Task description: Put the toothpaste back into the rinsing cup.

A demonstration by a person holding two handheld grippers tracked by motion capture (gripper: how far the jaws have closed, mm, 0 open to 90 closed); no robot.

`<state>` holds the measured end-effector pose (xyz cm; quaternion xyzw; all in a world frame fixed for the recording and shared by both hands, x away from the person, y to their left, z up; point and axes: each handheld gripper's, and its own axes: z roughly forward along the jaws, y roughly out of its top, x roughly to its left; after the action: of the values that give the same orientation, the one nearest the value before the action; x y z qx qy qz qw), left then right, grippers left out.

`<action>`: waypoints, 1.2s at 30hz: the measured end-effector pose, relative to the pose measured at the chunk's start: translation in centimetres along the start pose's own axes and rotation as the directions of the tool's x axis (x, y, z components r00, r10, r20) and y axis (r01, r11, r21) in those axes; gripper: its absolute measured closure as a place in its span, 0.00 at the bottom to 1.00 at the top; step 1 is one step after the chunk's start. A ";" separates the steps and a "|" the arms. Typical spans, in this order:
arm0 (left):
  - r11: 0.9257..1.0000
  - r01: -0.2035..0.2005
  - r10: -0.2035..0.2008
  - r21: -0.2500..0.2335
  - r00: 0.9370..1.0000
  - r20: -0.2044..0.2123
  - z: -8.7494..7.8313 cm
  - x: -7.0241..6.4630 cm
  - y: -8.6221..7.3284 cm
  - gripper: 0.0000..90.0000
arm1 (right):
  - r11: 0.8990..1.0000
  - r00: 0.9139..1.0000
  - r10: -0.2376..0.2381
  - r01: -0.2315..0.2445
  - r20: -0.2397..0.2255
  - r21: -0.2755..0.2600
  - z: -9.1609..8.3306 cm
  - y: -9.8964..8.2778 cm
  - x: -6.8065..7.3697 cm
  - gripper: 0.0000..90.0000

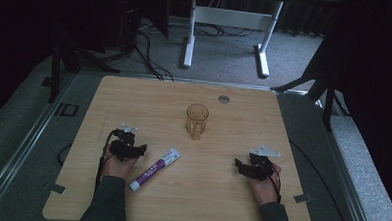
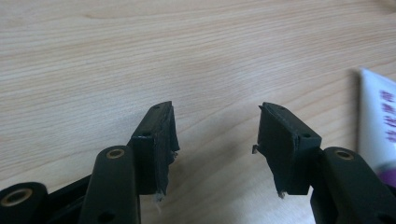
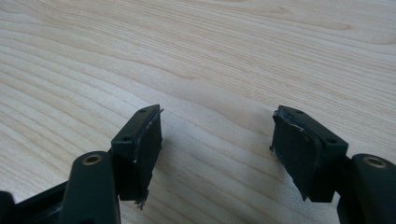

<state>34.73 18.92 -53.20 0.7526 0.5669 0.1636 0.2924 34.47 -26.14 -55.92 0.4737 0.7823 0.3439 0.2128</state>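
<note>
A white and purple toothpaste tube [image 1: 156, 169] lies slanted on the wooden table [image 1: 149, 96], its cap end toward the front. An amber glass cup [image 1: 197, 120] stands upright in the middle of the table. My left gripper [image 1: 138, 150] rests on the table just left of the tube, open with nothing between its jaws [image 2: 215, 135]; the tube's edge [image 2: 378, 116] shows at the right of the left gripper view. My right gripper [image 1: 240, 166] sits at the front right, open over bare wood [image 3: 217, 144].
A small round metal grommet [image 1: 224, 99] is set in the table near its far edge. Beyond the table stand white desk legs [image 1: 189, 45] and cables on grey carpet. Dark stands flank the table at both sides.
</note>
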 end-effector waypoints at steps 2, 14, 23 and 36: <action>1.000 0.000 0.000 -0.005 1.000 0.004 -0.3 0.0 0.0 0.51 | 1.000 1.000 0.000 0.000 0.000 0.000 0.0 0.0 0.0 0.36; 0.999 -0.004 0.008 -0.048 0.997 0.079 -3.1 -0.5 0.4 0.51 | 1.000 1.000 -0.001 0.001 -0.002 0.000 0.0 0.0 0.0 0.36; 0.996 -0.038 0.047 -0.087 0.993 0.109 -5.6 -1.7 1.1 0.51 | 1.000 1.000 -0.001 0.001 -0.003 -0.001 0.0 0.0 0.0 0.36; 0.993 -0.089 0.098 -0.078 0.987 0.128 -6.8 -2.7 1.7 0.51 | 1.000 1.000 -0.004 0.004 -0.004 -0.001 0.1 0.1 0.0 0.35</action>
<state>31.31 17.78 -46.62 0.7764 0.5042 0.1473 0.3482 34.57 -26.08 -55.94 0.4714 0.7836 0.3448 0.2119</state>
